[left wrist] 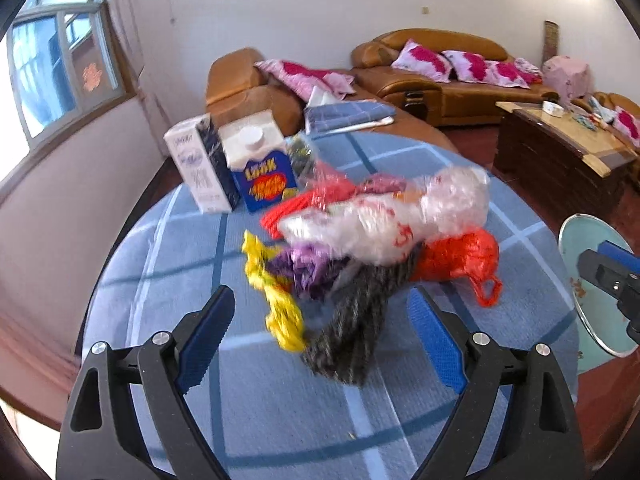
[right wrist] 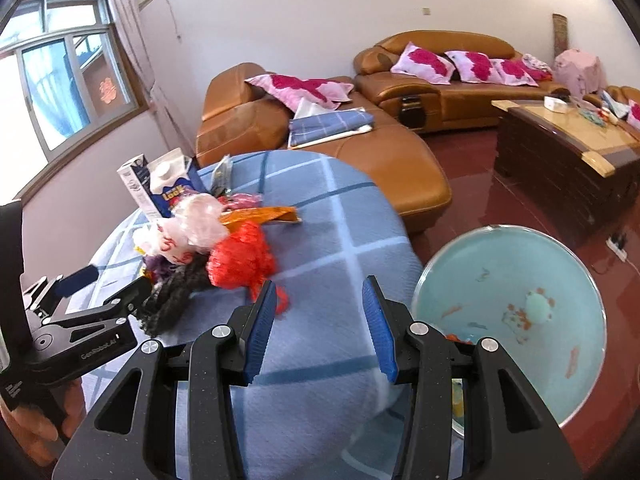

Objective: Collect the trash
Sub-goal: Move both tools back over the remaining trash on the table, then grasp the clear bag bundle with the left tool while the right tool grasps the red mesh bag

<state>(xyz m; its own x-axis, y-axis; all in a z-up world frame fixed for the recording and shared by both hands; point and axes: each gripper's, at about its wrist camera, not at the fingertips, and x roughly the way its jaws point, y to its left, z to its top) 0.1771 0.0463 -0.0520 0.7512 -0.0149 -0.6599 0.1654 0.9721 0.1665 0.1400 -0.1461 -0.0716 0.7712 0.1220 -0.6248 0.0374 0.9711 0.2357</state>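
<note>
From where I sit, the round table (left wrist: 256, 412) under its blue checked cloth fills most of both views, though its near edge is cut off behind the gripper frames. Beside it on the red floor stands the pale blue basin (right wrist: 516, 320), whole in the right wrist view but only a sliver at the right border of the left wrist view; some small scraps lie in its bottom, too blurred for me to name. The trash pile (left wrist: 372, 232) sits in the middle of the table: a clear crinkled bag on top, a red net bag (right wrist: 240, 258) at its right, a dark striped wad, purple and yellow wrappers, all smeared by motion, so I cannot separate every piece. Behind the pile stand two cartons (left wrist: 236, 164), partly hidden by it in the right wrist view. My left gripper (left wrist: 320, 336) hangs just short of the pile with its jaws spread wide and nothing between them. My right gripper (right wrist: 318, 328) hovers over the table's edge, jaws about half apart, gripping nothing, the net bag's tail just beyond its left finger.
</note>
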